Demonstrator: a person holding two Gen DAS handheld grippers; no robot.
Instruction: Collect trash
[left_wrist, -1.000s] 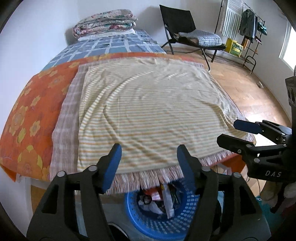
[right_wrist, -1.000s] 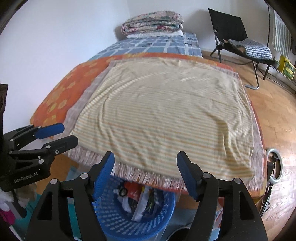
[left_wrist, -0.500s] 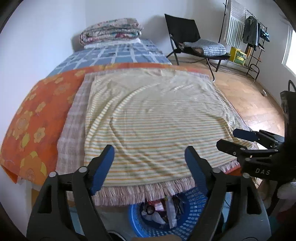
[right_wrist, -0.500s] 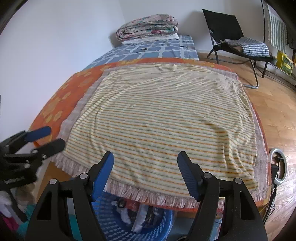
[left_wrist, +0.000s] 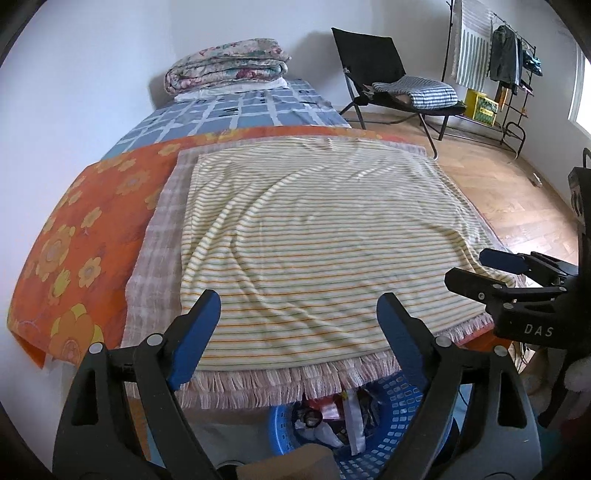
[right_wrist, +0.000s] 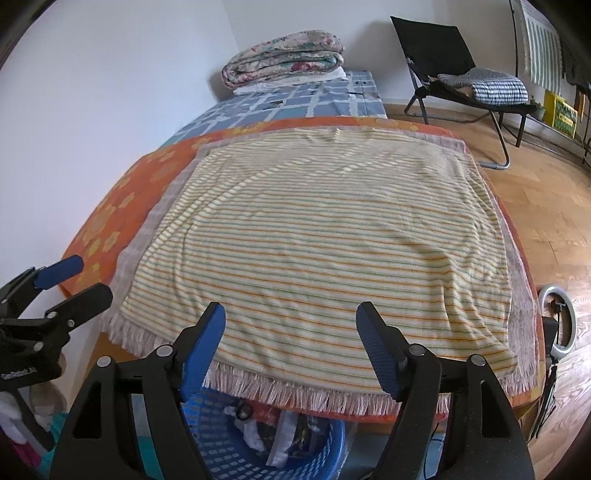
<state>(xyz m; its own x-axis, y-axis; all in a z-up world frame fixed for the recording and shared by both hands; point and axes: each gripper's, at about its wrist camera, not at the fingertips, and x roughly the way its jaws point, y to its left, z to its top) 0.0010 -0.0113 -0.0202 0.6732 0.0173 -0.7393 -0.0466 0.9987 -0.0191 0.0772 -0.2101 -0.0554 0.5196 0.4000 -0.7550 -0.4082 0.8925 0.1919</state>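
A blue slotted basket (left_wrist: 406, 435) stands on the floor under the bed's near edge, with crumpled wrappers and papers (left_wrist: 332, 417) inside; it also shows in the right wrist view (right_wrist: 295, 461). My left gripper (left_wrist: 299, 328) is open and empty above the bed's fringe. My right gripper (right_wrist: 291, 343) is open and empty, also over the near edge. Each gripper appears in the other's view: the right (left_wrist: 491, 273), the left (right_wrist: 70, 280). No loose trash shows on the striped blanket (left_wrist: 314, 240).
The bed carries an orange flowered sheet (left_wrist: 74, 240), a blue checked cover and a folded quilt (left_wrist: 225, 75) at the far end. A black folding chair (left_wrist: 391, 81) and clothes rack (left_wrist: 506, 62) stand on the wooden floor to the right. A ring light (right_wrist: 561, 314) lies by the bed.
Both grippers have risen and tilted up, so more of the bed and less of the basket shows. The left gripper's jaws have opened wider.
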